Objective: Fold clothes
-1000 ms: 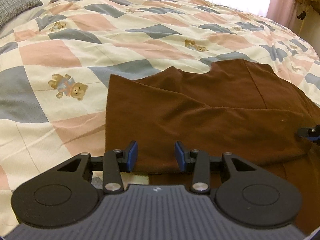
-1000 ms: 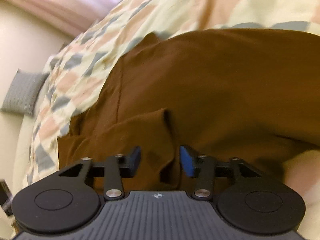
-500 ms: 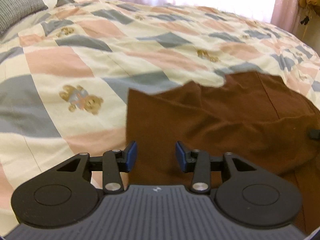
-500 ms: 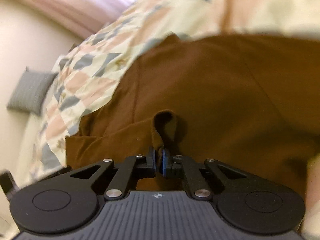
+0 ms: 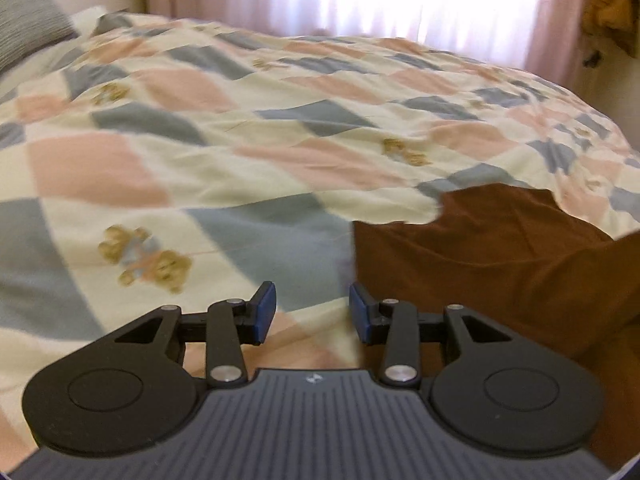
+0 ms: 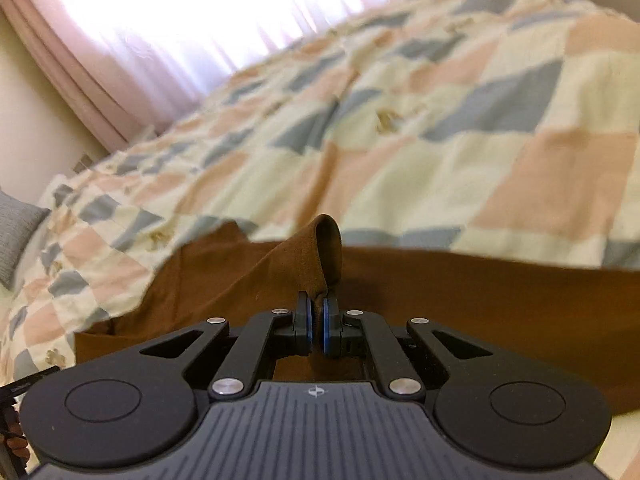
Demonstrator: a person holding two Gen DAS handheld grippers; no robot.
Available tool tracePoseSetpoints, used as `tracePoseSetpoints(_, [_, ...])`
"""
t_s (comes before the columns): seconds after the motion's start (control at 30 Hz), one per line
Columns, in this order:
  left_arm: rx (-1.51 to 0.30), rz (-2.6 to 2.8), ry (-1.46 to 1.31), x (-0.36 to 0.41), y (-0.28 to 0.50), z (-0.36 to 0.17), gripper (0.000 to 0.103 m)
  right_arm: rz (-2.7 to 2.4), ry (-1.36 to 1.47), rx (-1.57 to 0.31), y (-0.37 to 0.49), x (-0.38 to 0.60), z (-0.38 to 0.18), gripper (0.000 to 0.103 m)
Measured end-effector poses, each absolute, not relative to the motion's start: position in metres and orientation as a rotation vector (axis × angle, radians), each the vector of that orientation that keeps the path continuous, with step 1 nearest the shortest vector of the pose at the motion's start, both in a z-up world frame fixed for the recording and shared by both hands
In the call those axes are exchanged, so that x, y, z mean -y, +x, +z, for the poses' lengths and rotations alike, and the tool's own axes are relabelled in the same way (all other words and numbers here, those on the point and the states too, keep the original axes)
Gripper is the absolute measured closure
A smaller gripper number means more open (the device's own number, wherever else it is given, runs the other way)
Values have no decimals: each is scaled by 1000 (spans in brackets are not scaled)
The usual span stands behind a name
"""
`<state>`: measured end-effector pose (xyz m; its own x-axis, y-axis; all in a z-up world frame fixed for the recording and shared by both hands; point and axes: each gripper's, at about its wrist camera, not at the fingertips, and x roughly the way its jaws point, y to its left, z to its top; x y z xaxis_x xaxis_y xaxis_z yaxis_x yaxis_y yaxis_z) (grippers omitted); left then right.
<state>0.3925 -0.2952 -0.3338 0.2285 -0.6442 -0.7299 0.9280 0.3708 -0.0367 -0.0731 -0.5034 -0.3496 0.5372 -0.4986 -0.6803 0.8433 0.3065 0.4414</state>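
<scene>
A brown garment [image 5: 500, 256] lies on the patchwork quilt [image 5: 200, 152] at the right of the left wrist view. My left gripper [image 5: 312, 312] stands open over bare quilt just left of the garment's edge, with nothing between its blue pads. In the right wrist view the brown garment [image 6: 460, 292] spreads across the lower half. My right gripper [image 6: 317, 328] is shut on a pinched fold of it, and a loop of the cloth stands up just beyond the fingertips.
The quilt [image 6: 440, 120] covers the whole bed, with teddy bear prints. A grey pillow [image 5: 28, 32] lies at the far left. Pink curtains [image 5: 400, 4] hang over a bright window behind the bed. Part of the other gripper shows at the lower left edge [image 6: 16, 408].
My right gripper closed on a fold of the brown garment and lifted it, tilting upward. My left gripper drifted left, off the garment and over bare quilt, still open.
</scene>
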Motion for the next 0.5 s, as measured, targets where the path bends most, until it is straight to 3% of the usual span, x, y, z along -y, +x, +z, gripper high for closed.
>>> tracePoseSetpoints(0.17, [-698, -1221, 525, 313, 375, -336, 84, -950, 902, -526, -83, 489, -350, 98])
tracePoseSetpoints(0.5, [-728, -1339, 561, 353, 368, -356, 84, -1038, 941, -522, -117, 434, -330, 98])
